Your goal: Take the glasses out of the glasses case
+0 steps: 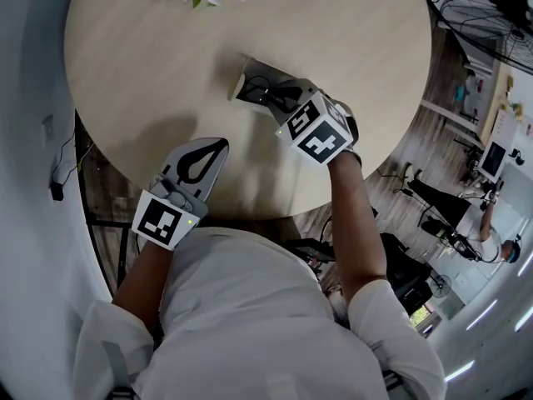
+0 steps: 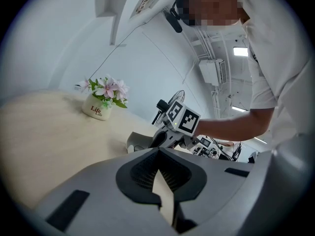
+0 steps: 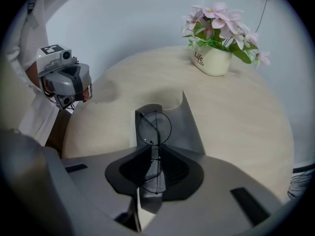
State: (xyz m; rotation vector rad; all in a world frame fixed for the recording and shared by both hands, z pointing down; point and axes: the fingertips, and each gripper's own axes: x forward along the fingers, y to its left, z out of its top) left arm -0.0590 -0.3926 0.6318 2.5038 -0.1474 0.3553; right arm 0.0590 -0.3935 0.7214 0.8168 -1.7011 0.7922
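My right claw is clenched on the wire-framed glasses, held at the mouth of the open grey case on the counter. My left claw, near the case, is closed on nothing. Remaining, I judge: lifting the glasses clear.

pale wood-grain worktop; grey glasses case; black-rimmed glasses; pink flowers, cream pot; grey left gripper and right gripper, black-and-white checked cubes.
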